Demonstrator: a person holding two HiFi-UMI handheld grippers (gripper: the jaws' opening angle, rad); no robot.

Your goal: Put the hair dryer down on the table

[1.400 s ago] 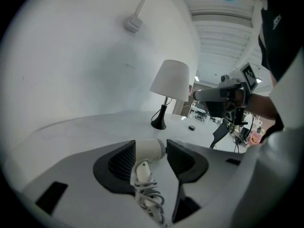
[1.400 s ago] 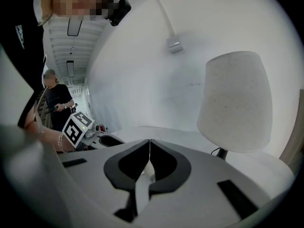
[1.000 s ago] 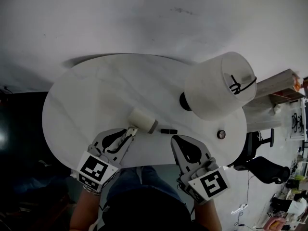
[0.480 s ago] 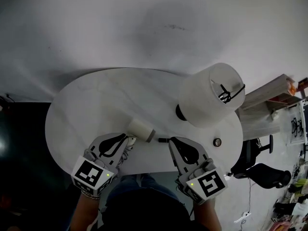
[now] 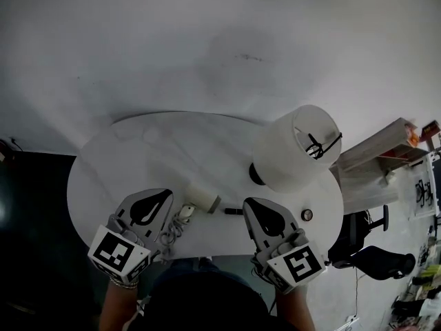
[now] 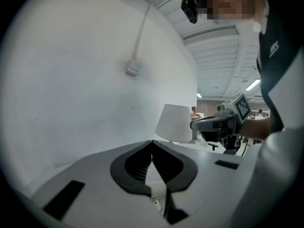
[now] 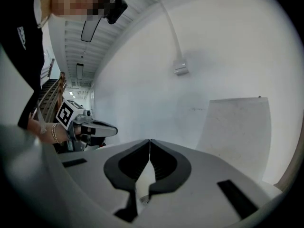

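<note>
The cream hair dryer (image 5: 201,198) with a grey end lies on its side on the round white table (image 5: 138,157), near the front edge. Its handle and coiled cord (image 5: 182,216) trail toward me. My left gripper (image 5: 169,193) hovers just left of the dryer, clear of it, jaws shut and empty. In the left gripper view the left gripper (image 6: 152,142) has its tips meeting, with nothing between them. My right gripper (image 5: 247,201) is to the right of the dryer, also shut and empty. The right gripper view shows the right gripper (image 7: 150,140) with its tips together.
A table lamp with a big white shade (image 5: 293,150) and a black base (image 5: 256,174) stands at the right of the table. A small black piece (image 5: 234,211) lies next to the dryer, a small round thing (image 5: 306,214) farther right. A shelf (image 5: 386,147) stands beyond the table.
My left gripper was at the dryer's handle a second ago; it has since drawn back to the left without it. The dryer stays lying on the table. The right gripper has barely moved.
</note>
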